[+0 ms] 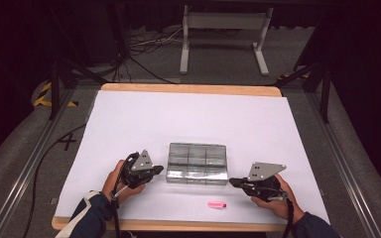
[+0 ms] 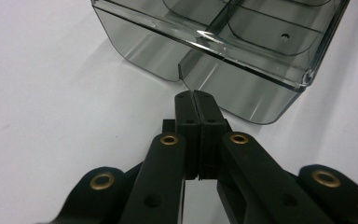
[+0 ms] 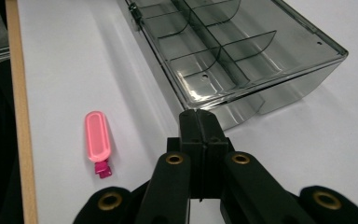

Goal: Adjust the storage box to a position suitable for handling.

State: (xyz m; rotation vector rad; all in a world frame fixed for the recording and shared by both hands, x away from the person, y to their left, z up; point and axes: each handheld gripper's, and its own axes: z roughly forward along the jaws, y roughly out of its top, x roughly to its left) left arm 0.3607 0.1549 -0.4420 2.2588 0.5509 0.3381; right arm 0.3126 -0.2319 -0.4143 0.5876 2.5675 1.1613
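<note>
Sitting closed, the smoky clear compartment box [image 1: 197, 162] shows empty divided sections.

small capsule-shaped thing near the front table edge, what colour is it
Bright pink, with a darker magenta cap; clearest in the right gripper view.

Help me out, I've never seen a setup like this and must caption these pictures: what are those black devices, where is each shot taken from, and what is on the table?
A person sits at a table covered in white, holding a hand-operated two-jaw tool in each hand. One picture looks down from above. The other two come from cameras riding on each tool, looking along its black jaws. The left tool and the right tool are both shut and hold nothing. Between them lies a smoky clear plastic box with compartments, lid closed. A small pink tube lies near the table's front edge, close to the right tool.
</note>
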